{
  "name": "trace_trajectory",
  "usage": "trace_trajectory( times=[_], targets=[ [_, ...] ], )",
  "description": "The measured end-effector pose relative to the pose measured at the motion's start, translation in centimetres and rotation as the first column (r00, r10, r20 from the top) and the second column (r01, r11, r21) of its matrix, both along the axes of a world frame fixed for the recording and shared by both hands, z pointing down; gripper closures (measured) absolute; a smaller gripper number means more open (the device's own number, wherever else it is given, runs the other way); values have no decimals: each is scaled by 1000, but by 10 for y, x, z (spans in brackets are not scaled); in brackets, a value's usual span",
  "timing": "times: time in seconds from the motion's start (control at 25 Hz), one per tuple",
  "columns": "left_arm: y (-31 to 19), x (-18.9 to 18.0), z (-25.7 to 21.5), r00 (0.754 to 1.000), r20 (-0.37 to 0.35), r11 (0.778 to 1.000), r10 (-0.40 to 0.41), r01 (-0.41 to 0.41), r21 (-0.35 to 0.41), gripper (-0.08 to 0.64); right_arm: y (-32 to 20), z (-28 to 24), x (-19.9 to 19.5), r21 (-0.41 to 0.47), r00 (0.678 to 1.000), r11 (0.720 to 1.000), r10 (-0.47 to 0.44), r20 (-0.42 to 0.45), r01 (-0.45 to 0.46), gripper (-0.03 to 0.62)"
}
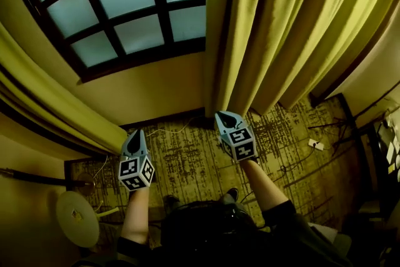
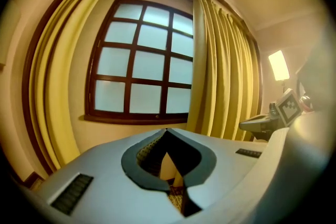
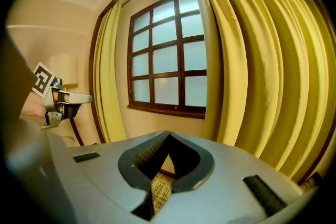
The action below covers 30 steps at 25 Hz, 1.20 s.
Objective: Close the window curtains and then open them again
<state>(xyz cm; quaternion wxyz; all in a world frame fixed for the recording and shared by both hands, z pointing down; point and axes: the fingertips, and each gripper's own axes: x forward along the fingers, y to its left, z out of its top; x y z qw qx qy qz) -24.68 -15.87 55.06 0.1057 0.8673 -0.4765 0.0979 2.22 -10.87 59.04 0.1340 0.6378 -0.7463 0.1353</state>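
A dark-framed window [image 1: 119, 3] with frosted panes shows uncovered between two yellow-green curtains. The left curtain [image 1: 50, 106] is bunched at the window's left side; the right curtain [image 1: 294, 22] hangs in folds at its right. My left gripper [image 1: 134, 132] is shut and empty, held a little short of the left curtain's bottom hem. My right gripper [image 1: 222, 114] is shut and empty, its tip near the right curtain's inner edge. In the left gripper view the window [image 2: 144, 65] is straight ahead; in the right gripper view the right curtain [image 3: 262, 71] fills the right half.
A patterned carpet [image 1: 187, 159] lies below. A white round lamp shade [image 1: 76, 217] stands at lower left. Cables and a white socket strip [image 1: 316, 144] lie on the floor at right. A lit wall lamp [image 2: 279, 64] glows beyond the right curtain.
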Motion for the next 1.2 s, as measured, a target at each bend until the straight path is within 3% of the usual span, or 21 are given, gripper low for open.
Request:
trace_trajectory(
  times=[0.28, 0.48, 0.88, 1.2],
  targets=[
    [14, 69, -11, 999, 11, 999, 44, -44, 32, 552, 21, -8, 43, 16, 1000, 1000, 6, 15, -6, 589],
    [17, 134, -31, 998, 2, 996, 63, -63, 66, 552, 27, -10, 88, 31, 1000, 999, -15, -25, 16, 590],
    [-10, 253, -106, 989, -35, 980, 140, -134, 147, 518, 15, -40, 127, 47, 997, 996, -77, -16, 77, 589],
    [-82, 332, -166, 971, -51, 949, 235, -218, 230, 364, -44, -79, 156, 86, 997, 995, -54, -58, 59, 568]
  ],
)
